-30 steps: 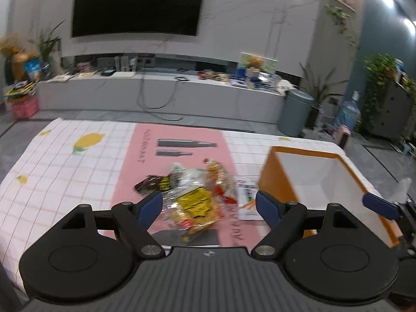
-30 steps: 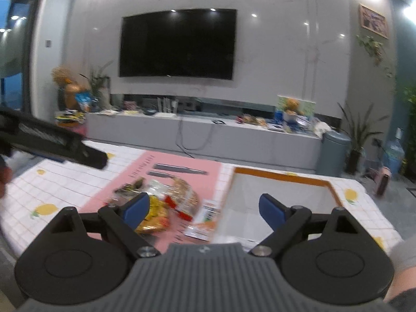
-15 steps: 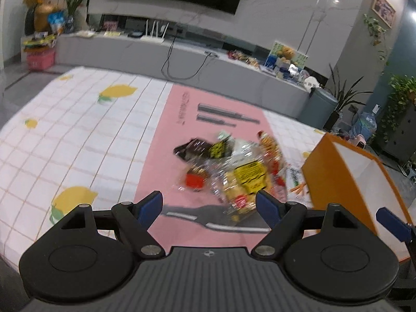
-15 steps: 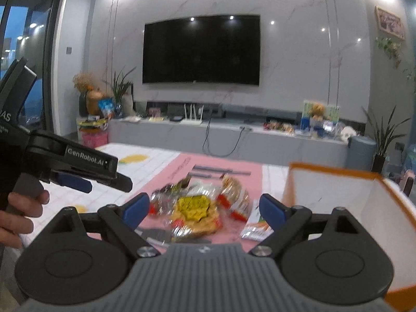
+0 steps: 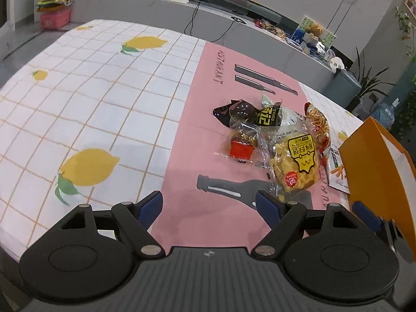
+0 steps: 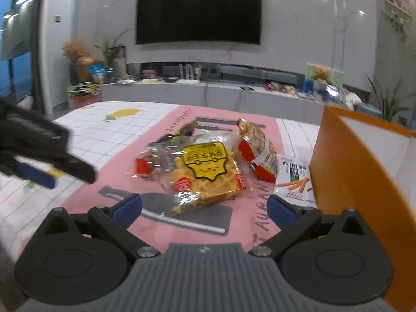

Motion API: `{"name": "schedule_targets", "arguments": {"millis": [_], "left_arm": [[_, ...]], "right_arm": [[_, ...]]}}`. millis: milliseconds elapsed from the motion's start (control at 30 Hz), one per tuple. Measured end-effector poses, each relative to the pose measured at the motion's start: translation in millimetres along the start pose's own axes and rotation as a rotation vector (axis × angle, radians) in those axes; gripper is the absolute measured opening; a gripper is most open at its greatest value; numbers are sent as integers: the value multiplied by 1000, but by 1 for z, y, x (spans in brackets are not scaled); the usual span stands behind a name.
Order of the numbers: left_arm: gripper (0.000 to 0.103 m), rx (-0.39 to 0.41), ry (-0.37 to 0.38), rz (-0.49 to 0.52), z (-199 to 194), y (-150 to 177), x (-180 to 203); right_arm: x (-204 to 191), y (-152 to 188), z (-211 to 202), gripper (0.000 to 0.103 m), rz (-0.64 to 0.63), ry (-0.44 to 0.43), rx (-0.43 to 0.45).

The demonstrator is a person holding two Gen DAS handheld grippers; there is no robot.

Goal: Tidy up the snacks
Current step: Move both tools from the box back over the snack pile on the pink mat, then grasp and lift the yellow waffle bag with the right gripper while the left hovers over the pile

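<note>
Right wrist: blurred left gripper [image 6: 49,166]

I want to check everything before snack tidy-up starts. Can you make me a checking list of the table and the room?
Surface: lemon-print cloth with pink mat.
Job's things: snack packets piled on the mat; orange box beside them.
Clutter: nothing seen.
Grippers: left tongs open, empty; right tongs open, just widened, empty, before the yellow-label packet.
Cables: black cable on the TV bench.
Surroundings: TV, plants, bin.
</note>
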State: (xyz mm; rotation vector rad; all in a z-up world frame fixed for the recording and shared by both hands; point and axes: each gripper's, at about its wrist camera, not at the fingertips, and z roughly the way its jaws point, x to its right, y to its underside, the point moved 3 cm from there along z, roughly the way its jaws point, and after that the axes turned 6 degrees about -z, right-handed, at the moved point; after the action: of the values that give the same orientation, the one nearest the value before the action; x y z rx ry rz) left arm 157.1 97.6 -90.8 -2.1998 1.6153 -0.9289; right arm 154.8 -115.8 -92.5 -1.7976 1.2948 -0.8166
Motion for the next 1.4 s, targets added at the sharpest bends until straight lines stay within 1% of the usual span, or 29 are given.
{"name": "schedule_targets", "arguments": {"millis": [100,200,333,400,467,533,633,700,767,800,833,900,967,1133,1300,1400], "left_arm": [[95,13,-6,32,4,1,1],[95,7,-24,48,14,-2,3],[95,6,-36,34,22,-7,1],[95,3,-39,23,24,-9,0],[95,6,-43,26,25,-9,-1],[95,19,-57,30,25,-9,0],[95,17,-65,44,27,-7,1],[95,13,-66,42,27,-6,0],[95,10,-64,37,27,-6,-1],[95,11,-61,34,26,-6,-1],[95,11,-55,32,25,-6,-1],[95,8,-41,27,23,-6,-1],[95,6,-28,16,20,-6,-2],[95,11,-10,3,13,-4,-3],[95,2,-14,15,11,2,-3],[95,-1,-16,17,11,4,-3]], "right_arm": [[1,-5,22,100,12,17,8],[-3,-12,40,100,-35,62,31],[-4,-21,63,100,-66,91,4],[-4,-25,69,100,-72,97,10],[-4,-27,75,100,-74,90,-3],[-2,-28,81,100,-66,51,-8],[-3,-31,89,100,-97,61,-8],[-3,-32,93,99,-92,41,-21],[-2,-31,93,88,-80,4,-29],[-2,-30,92,86,-72,-3,-31],[-2,-29,90,81,-66,1,-28],[0,-27,86,76,-54,1,-21],[1,-25,82,74,-36,-9,-23],[-2,-16,66,73,-33,-24,-33],[-8,3,43,73,-25,-34,-6],[-9,9,30,73,-21,-46,-8]]}}
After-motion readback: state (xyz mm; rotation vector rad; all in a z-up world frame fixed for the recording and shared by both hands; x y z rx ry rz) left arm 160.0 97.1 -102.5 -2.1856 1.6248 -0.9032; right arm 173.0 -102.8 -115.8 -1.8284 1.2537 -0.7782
